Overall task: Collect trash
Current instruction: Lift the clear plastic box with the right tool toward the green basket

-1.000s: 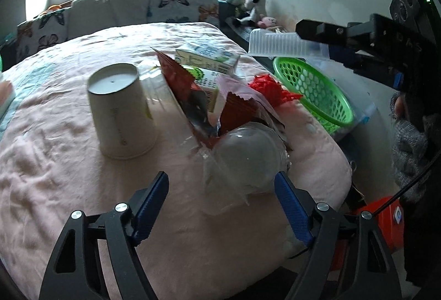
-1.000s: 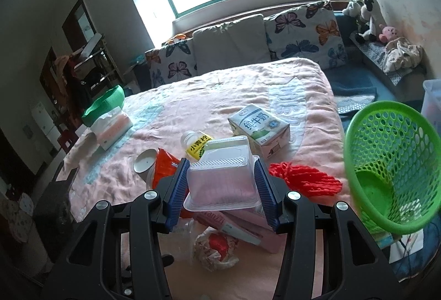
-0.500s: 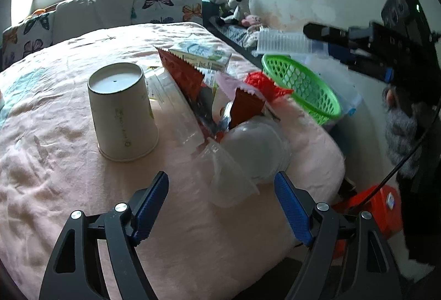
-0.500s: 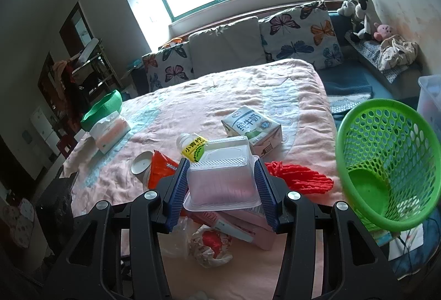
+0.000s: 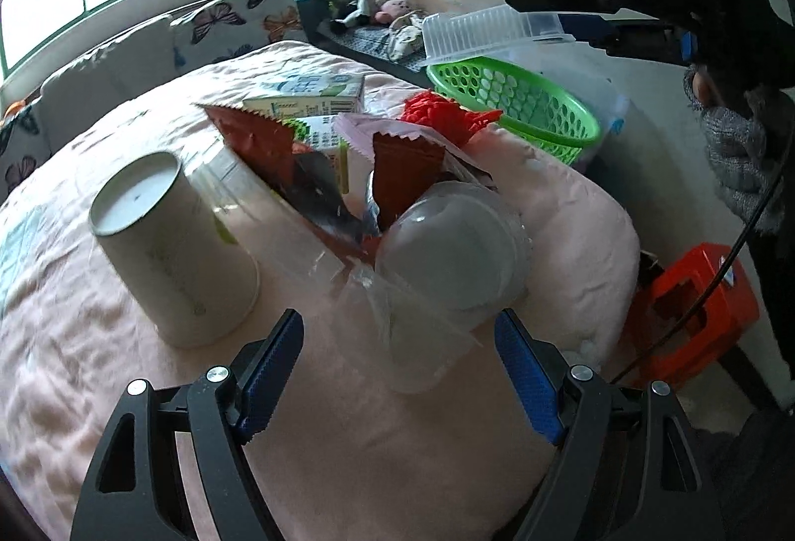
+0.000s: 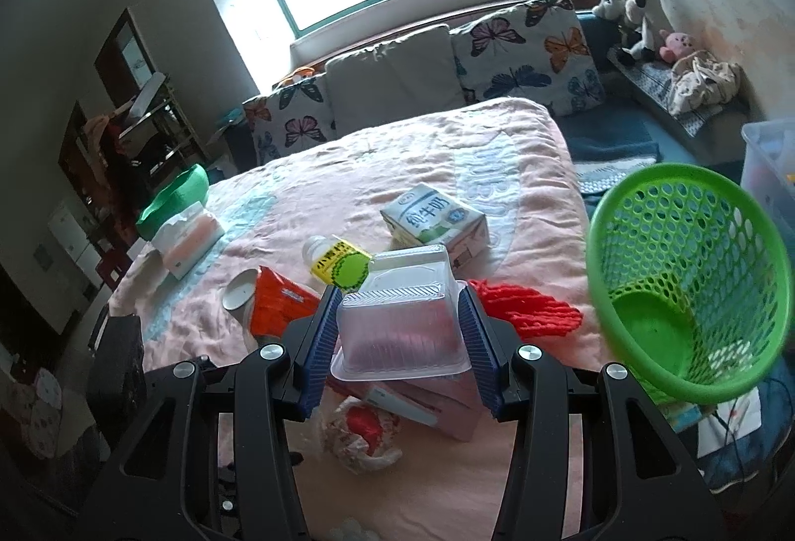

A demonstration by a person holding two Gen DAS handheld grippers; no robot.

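My right gripper (image 6: 400, 340) is shut on a clear plastic tray (image 6: 397, 332) and holds it in the air above the bed; the tray also shows in the left wrist view (image 5: 489, 29), above the green basket (image 5: 516, 99). The green basket (image 6: 695, 287) stands right of the bed. My left gripper (image 5: 397, 367) is open and empty, just short of a clear plastic cup (image 5: 449, 253) lying on the pink bedspread (image 5: 99, 342). An upturned paper cup (image 5: 174, 243), red wrappers (image 5: 268, 148), a milk carton (image 6: 432, 220), a small bottle (image 6: 338, 263) and red netting (image 6: 526, 310) lie on the bed.
A tissue box (image 6: 186, 238) and a green bowl (image 6: 174, 198) sit at the bed's far left. Butterfly pillows (image 6: 526, 44) line the headboard. An orange stool (image 5: 695, 307) stands on the floor right of the bed. A clear storage bin (image 6: 770, 163) is behind the basket.
The right gripper has carried the clear tray a little to the right and up, towards the basket. The left gripper has tilted and drawn closer to the clear cup, still open.
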